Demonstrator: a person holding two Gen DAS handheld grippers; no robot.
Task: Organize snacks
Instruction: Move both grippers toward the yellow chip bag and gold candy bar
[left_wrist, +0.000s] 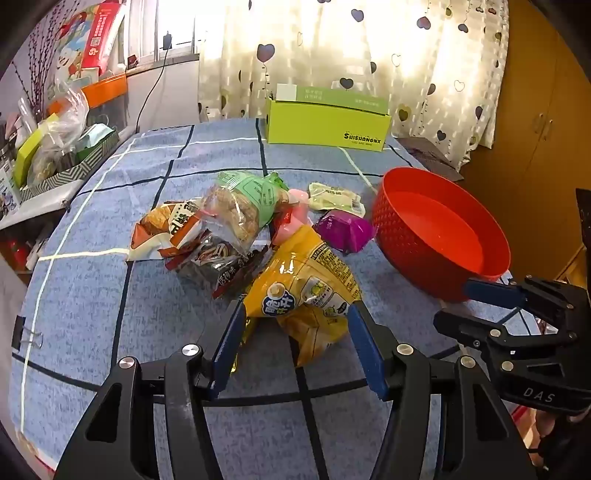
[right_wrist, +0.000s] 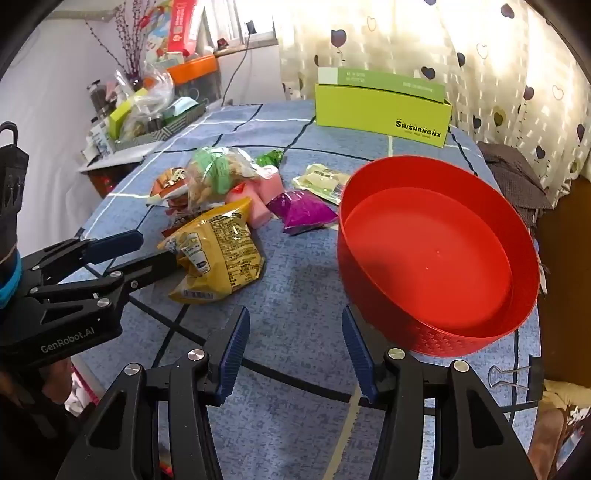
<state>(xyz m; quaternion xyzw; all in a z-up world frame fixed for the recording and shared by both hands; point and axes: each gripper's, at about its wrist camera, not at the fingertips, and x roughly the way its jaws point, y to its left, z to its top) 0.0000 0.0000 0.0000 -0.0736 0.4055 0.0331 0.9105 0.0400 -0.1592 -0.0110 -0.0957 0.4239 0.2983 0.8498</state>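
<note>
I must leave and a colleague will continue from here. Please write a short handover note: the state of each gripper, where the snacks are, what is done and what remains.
Left gripper: open, its fingers on either side of the yellow bag, not yet closed on it.
Right gripper: open, holds nothing, hovers over the blue cloth just beside the red bowl.
Snacks: all in a pile on the cloth, left of the bowl. The purple packet lies nearest to the bowl.
Done: nothing is in the bowl yet.
Left: probably grasp the yellow bag first, put it in the bowl, then the other snacks.
</note>
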